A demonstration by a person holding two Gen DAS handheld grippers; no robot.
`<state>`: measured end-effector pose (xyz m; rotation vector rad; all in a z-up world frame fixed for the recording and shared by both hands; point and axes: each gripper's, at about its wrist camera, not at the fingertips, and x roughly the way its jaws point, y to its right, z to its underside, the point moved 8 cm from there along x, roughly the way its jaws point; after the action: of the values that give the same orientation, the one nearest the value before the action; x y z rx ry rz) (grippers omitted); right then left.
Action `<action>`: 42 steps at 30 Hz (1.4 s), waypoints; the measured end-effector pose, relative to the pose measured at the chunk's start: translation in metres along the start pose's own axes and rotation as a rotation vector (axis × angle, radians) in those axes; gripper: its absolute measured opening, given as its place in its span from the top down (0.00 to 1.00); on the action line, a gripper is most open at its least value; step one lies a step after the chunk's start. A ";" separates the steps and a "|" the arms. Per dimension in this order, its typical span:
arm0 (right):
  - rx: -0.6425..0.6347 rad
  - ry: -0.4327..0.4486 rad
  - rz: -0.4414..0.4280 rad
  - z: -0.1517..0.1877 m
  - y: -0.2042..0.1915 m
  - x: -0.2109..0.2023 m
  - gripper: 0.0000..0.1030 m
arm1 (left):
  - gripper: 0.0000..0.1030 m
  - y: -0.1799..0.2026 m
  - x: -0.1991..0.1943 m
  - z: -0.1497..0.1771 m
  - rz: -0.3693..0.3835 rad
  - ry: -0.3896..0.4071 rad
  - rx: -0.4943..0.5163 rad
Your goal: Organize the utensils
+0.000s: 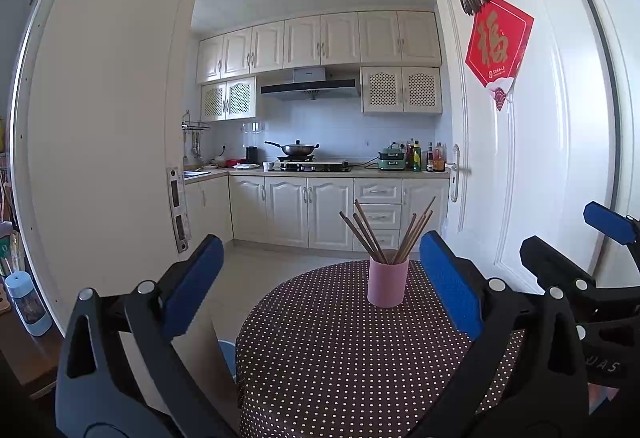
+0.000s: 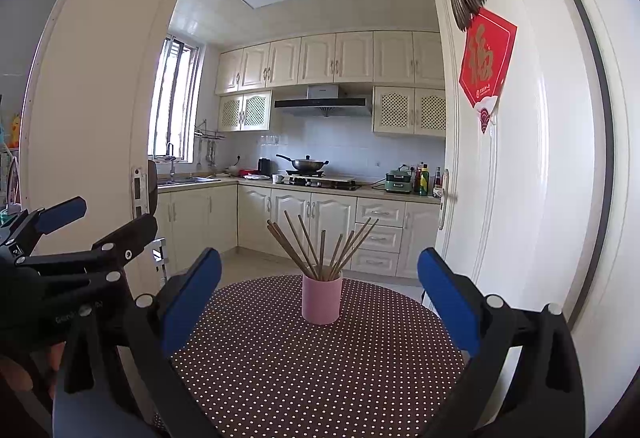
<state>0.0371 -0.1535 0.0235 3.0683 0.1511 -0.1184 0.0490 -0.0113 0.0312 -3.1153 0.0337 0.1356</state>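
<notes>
A pink cup (image 1: 387,283) (image 2: 321,299) stands upright on the far part of a round table with a brown white-dotted cloth (image 1: 328,358) (image 2: 304,370). Several brown chopsticks (image 1: 370,234) (image 2: 316,246) stand in it, fanned out. My left gripper (image 1: 320,286) is open, short of the cup, with nothing between its blue pads (image 1: 192,286). My right gripper (image 2: 320,298) is open too and holds nothing; the cup shows centred in the gap between its fingers, farther away. Each gripper appears at the edge of the other's view (image 1: 568,278) (image 2: 76,238).
Beyond the table a doorway opens into a kitchen with cream cabinets (image 2: 304,226), a wok on the stove (image 1: 298,149) and bottles (image 1: 424,157). A white door (image 1: 520,165) with a red paper sign (image 1: 498,41) stands open right of the table. A blue bottle (image 1: 28,304) sits at the left.
</notes>
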 end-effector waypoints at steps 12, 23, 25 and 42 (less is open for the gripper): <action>0.005 -0.005 0.001 0.001 0.000 -0.001 0.08 | 0.06 0.001 0.001 0.001 -0.002 -0.002 0.003; 0.007 -0.005 0.000 0.002 -0.001 -0.003 0.08 | 0.06 0.001 0.001 0.001 -0.001 -0.002 0.006; 0.007 -0.004 0.002 0.002 -0.001 -0.003 0.08 | 0.06 0.001 0.001 0.001 -0.001 -0.001 0.007; 0.014 -0.010 0.001 0.004 -0.005 -0.004 0.08 | 0.06 0.000 0.001 0.003 -0.004 -0.002 0.012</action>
<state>0.0326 -0.1493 0.0195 3.0812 0.1493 -0.1359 0.0500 -0.0115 0.0279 -3.1034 0.0288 0.1386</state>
